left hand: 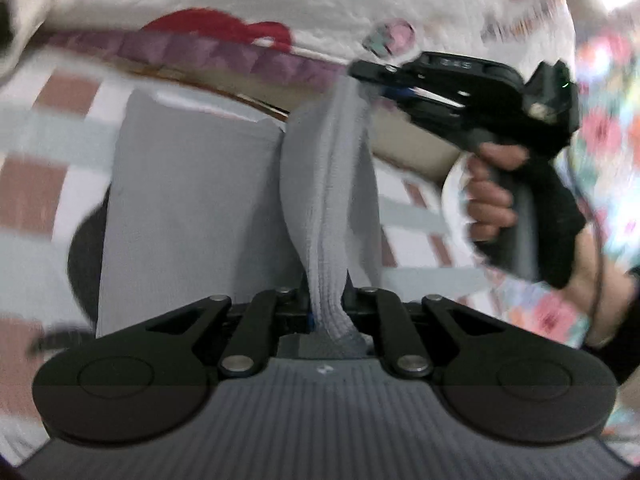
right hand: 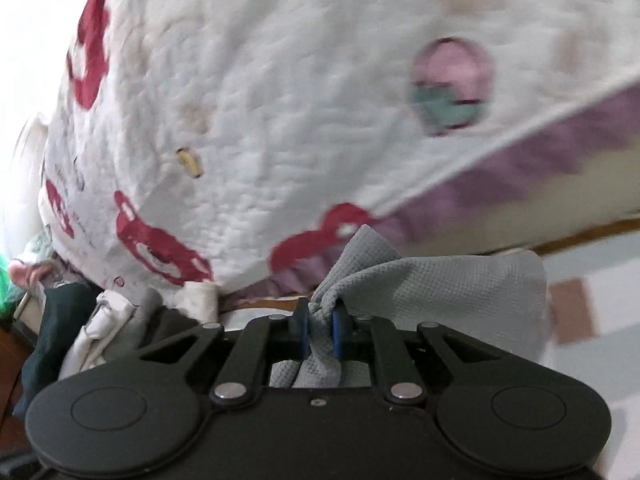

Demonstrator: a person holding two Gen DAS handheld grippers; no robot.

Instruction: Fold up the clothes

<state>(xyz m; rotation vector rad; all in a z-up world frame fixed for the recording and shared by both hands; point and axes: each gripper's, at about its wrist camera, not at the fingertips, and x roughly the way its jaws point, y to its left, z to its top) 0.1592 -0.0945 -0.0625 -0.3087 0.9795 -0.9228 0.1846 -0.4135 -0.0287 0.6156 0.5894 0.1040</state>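
Two grippers clamped on one grey garment (left hand: 328, 200): left gripper (left hand: 326, 312) pinching a bunched end at lower centre, right gripper (right hand: 320, 328) (jaws narrow) nipping another. Stretched mid-frame above a checked sheet (left hand: 40, 184), below a white quilt (right hand: 280, 100).

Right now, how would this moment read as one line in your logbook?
step: folding | left gripper: shut on grey cloth | right gripper: shut on grey cloth | cloth: bunched, stretched between both
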